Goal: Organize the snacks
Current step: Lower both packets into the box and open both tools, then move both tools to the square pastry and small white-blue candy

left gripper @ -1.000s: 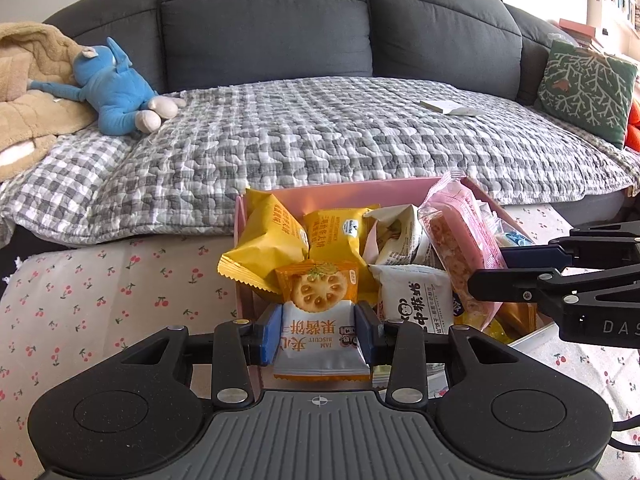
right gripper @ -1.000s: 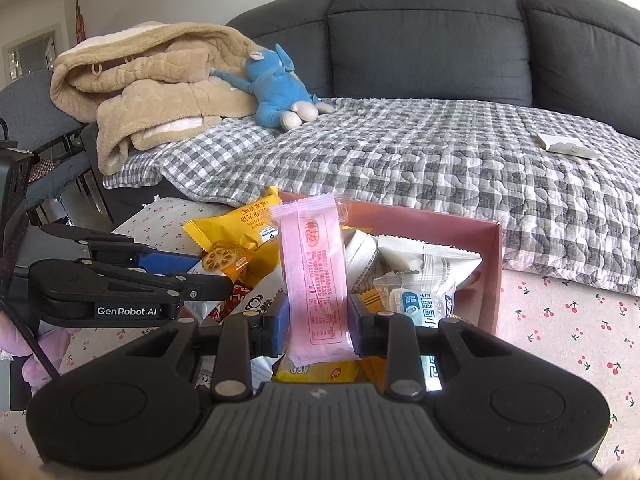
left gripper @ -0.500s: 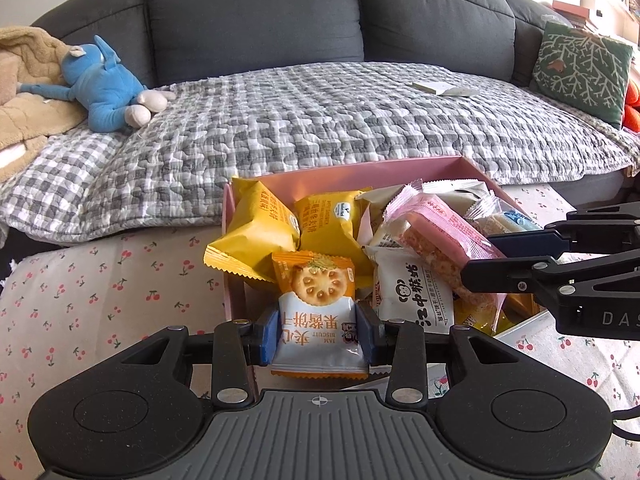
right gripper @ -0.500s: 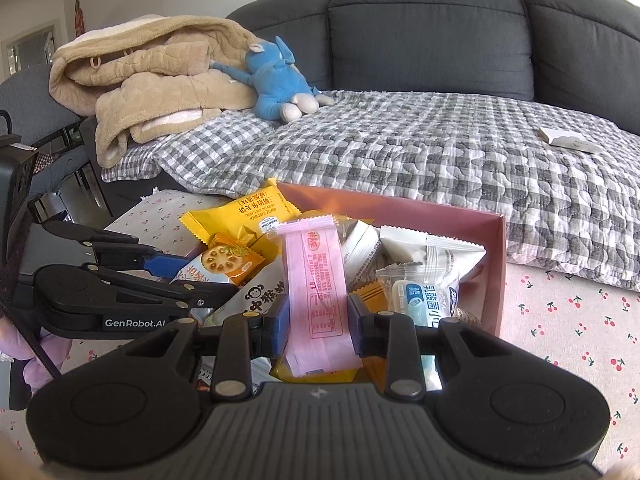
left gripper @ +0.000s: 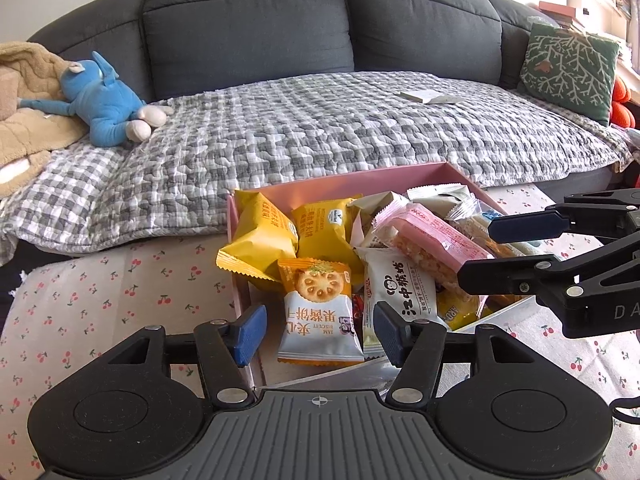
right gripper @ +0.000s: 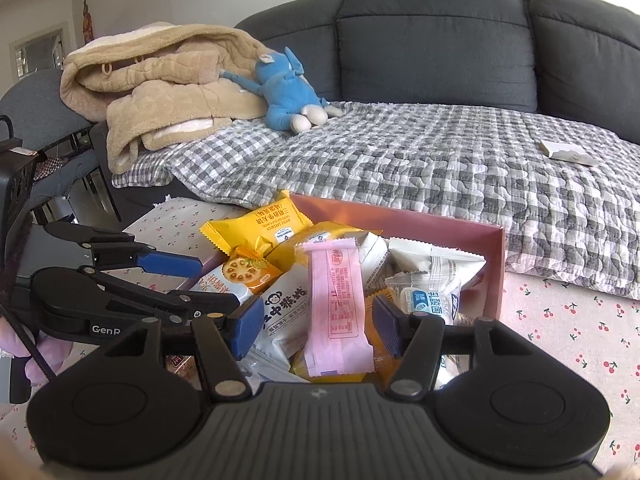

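Left wrist view: the left gripper [left gripper: 319, 330] has its blue-padded jaws opening, with the orange-and-white jam biscuit packet [left gripper: 319, 314] lying between them; gaps show on both sides, so the pads are clear of it. The packet rests at the near end of the pink rectangular cardboard box [left gripper: 360, 182], which is heaped with wrapped snacks: two yellow pillow packs [left gripper: 260, 236] at the back left and a white packet with a monkey face [left gripper: 400, 294] just to the right. The right gripper [left gripper: 508, 248] reaches in from the right edge, its fingers standing either side of the long pink wrapped bar [left gripper: 432, 246] that lies across the heap.

Right wrist view: the right gripper [right gripper: 318, 326] is also opening its jaws; the pink bar [right gripper: 338, 308] stands between the pads, apart from both, leaning on the other snacks in the box [right gripper: 494, 268]. The left gripper [right gripper: 200, 284] comes in from the left, beside the biscuit packet [right gripper: 240, 278]. Behind lies a grey checked quilt [right gripper: 420, 168].
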